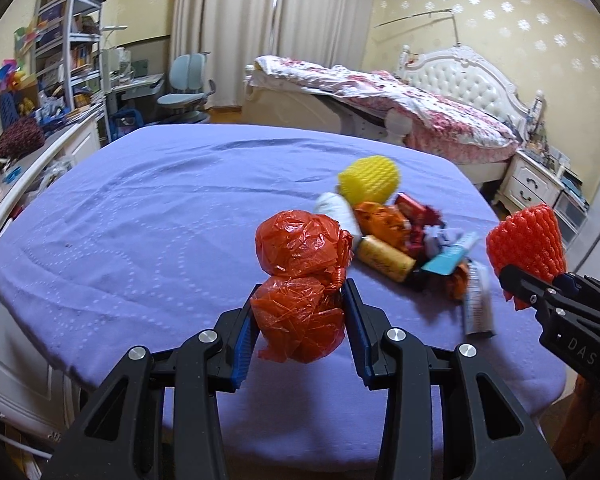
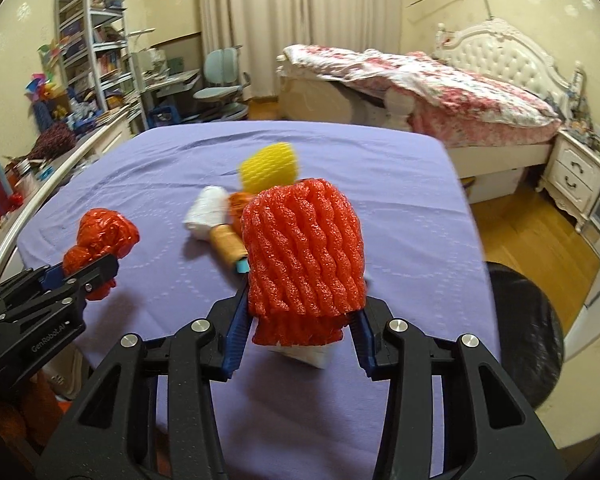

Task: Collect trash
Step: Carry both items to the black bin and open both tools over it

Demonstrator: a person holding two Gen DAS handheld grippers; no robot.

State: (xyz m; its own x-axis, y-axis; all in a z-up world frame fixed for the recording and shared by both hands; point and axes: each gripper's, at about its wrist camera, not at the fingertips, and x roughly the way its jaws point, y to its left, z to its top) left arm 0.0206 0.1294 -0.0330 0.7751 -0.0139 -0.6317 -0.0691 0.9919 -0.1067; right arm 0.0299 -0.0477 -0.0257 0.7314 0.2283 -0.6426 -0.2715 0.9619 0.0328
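My left gripper (image 1: 300, 300) is shut on a crumpled orange-red plastic bag (image 1: 300, 268), held above the purple tablecloth (image 1: 140, 220); it also shows in the right wrist view (image 2: 100, 236). My right gripper (image 2: 300, 312) is shut on a red foam fruit net (image 2: 304, 248), also seen at the right of the left wrist view (image 1: 526, 240). A trash pile lies on the cloth: a yellow foam net (image 1: 370, 178), a white wad (image 1: 336, 210), orange wrappers (image 1: 384, 220), a yellow roll (image 1: 384, 258), a tube (image 1: 478, 304).
A black trash bin (image 2: 528, 332) stands right of the table. A white counter with clutter (image 1: 40, 140) runs along the left. A bed (image 1: 420, 108), nightstand (image 1: 532, 184), desk chair (image 1: 184, 92) and bookshelf (image 1: 72, 40) lie beyond.
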